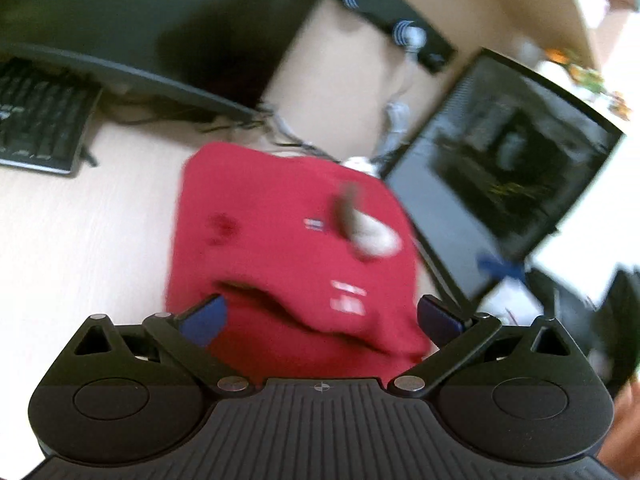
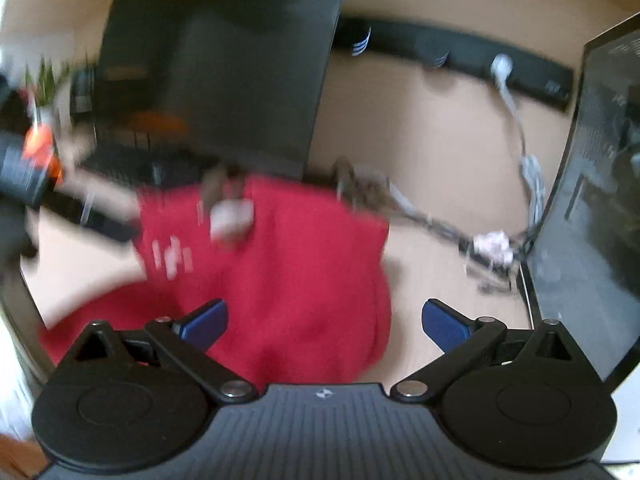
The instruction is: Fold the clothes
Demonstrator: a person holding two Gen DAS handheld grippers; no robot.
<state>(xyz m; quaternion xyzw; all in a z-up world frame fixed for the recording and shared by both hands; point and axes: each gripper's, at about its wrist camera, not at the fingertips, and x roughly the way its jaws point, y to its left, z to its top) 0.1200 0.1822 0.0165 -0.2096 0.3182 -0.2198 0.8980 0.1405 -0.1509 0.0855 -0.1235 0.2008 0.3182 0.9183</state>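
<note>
A red fabric garment with small white print [image 1: 288, 248] lies bunched in a rough rectangle on the pale wood-grain desk [image 1: 80, 240], and it serves as the landmark here. Both views are motion-blurred, so fine detail of the cloth is hard to read. The left gripper [image 1: 322, 316] hovers over the near edge of the garment with its blue-padded fingers [image 1: 204, 318] spread wide, nothing between them. The right gripper [image 2: 324, 322] is likewise spread wide and empty; its left finger sits over the garment's near right part, its right finger over bare desk just beside the cloth. Beyond the garment's far edge stands a large dark monitor [image 2: 224, 72], with a tangle of grey and white cables [image 2: 492, 248] off the far right corner. A black keyboard [image 1: 40, 120] lies to the far left of the garment, and a second dark tilted screen [image 1: 500, 168] stands to its right.
</note>
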